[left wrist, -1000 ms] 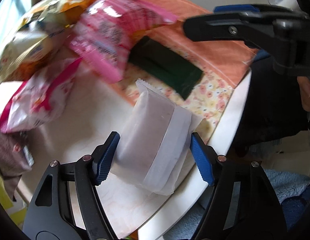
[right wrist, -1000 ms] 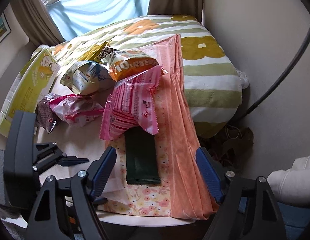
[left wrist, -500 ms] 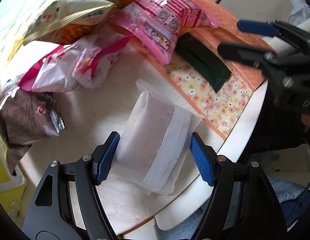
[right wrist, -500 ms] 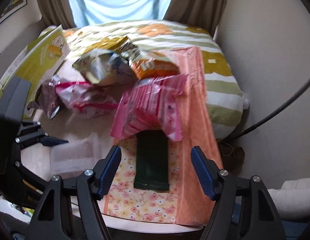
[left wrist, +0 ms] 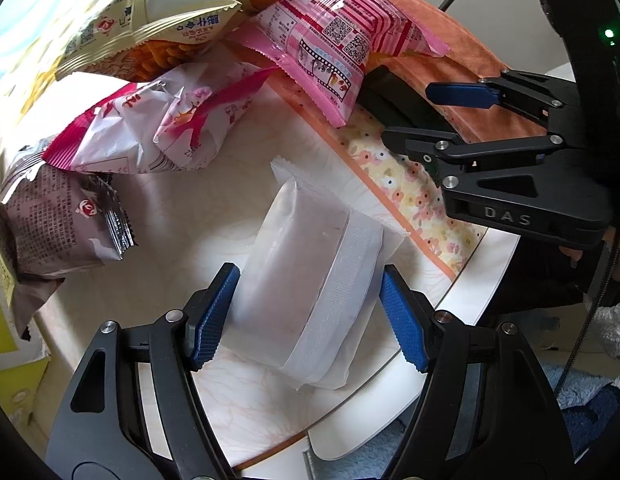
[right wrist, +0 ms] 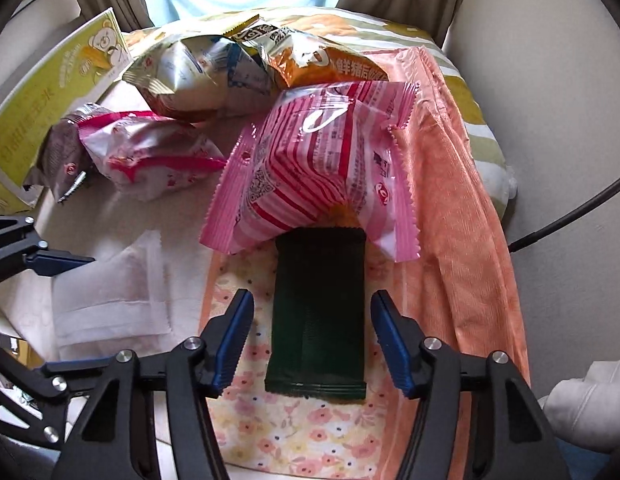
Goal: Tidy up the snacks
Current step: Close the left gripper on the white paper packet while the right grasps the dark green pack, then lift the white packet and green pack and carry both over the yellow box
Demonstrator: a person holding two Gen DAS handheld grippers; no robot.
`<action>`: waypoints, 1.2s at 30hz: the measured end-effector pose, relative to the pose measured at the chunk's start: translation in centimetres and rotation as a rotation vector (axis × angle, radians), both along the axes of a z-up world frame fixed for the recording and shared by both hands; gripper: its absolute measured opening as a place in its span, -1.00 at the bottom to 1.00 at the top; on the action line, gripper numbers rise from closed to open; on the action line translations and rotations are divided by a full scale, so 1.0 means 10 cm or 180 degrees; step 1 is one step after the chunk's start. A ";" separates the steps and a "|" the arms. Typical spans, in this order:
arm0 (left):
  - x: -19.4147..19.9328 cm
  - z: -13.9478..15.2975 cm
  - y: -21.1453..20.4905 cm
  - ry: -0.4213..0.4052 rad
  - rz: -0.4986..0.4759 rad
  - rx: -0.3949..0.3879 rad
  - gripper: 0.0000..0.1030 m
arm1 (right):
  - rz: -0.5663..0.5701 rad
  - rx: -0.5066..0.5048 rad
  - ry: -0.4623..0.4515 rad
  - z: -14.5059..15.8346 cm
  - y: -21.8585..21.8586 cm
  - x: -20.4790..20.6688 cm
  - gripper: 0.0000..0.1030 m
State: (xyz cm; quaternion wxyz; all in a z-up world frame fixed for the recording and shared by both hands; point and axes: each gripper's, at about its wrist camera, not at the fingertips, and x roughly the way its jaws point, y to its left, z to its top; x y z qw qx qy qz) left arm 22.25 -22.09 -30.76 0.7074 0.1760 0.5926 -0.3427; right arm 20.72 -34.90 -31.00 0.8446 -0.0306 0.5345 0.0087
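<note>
Dropped lower than a second ago, right tool [right wrist: 312, 338] now straddling dark green packet [right wrist: 320, 316] on floral cloth [right wrist: 310, 432], jaws closing, pads not yet touching. Left tool [left wrist: 307, 316] unchanged, pinching white sachet [left wrist: 305, 292] above pale tabletop [left wrist: 181, 216]. Beyond: pink striped pack [right wrist: 322, 164] overlapping green packet's far end, more snack bags [left wrist: 149, 36] heaped behind.

left tongs [left wrist: 307, 314] pointed steeply down, blue pads pressed on both sides of a white packet, right tongs [right wrist: 312, 338] angled down too, jaws closing, blue fingertips [right wrist: 233, 338] not touching anything yet
</note>
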 end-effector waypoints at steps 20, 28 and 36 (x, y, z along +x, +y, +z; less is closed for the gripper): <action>-0.20 0.04 -0.29 -0.0193 0.0005 0.0206 0.29 | 0.0033 0.0213 0.0010 0.14 0.10 -0.21 -0.22; -0.24 0.59 -0.03 -0.0408 0.0496 0.0010 0.29 | 0.0154 0.0289 -0.0236 0.61 0.10 -0.25 -0.22; -0.08 1.37 0.55 -0.0772 0.1232 -0.0198 0.29 | 0.0535 0.0433 -0.0632 1.39 0.47 -0.02 -0.22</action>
